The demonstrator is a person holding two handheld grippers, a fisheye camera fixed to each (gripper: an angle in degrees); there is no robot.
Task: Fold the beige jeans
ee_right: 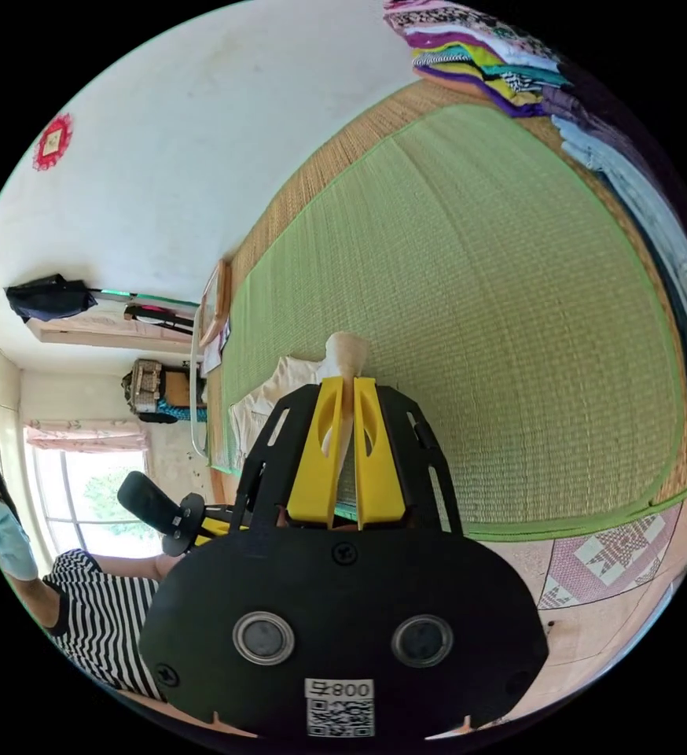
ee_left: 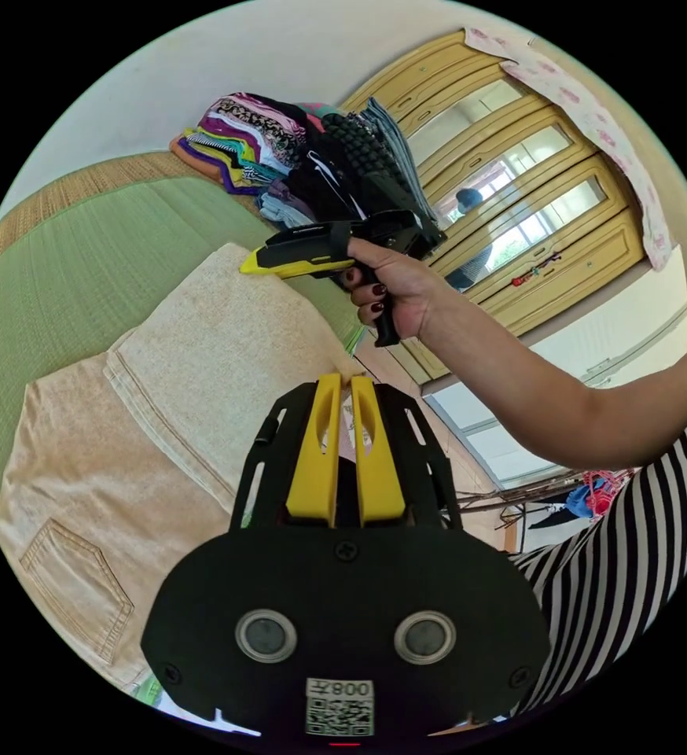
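Note:
The beige jeans (ee_left: 202, 354) lie on a green mat (ee_left: 84, 259), the legs folded over the upper part, with a back pocket at lower left. My left gripper (ee_left: 346, 381) sits at the near corner of the folded leg end, jaws shut with the cloth's edge between their tips. A hand holds my right gripper (ee_left: 251, 266) at the far corner of that same end. In the right gripper view, my right gripper (ee_right: 346, 383) is shut on a bunched tip of beige jeans (ee_right: 347, 346) that sticks up past the jaws.
A stack of folded colourful clothes (ee_left: 249, 138) stands at the mat's far end, beside a yellow wooden wardrobe (ee_left: 532, 181). A person in a striped shirt (ee_left: 634, 535) stands at the right. The mat (ee_right: 501, 314) stretches wide, and patterned floor (ee_right: 611, 558) borders it.

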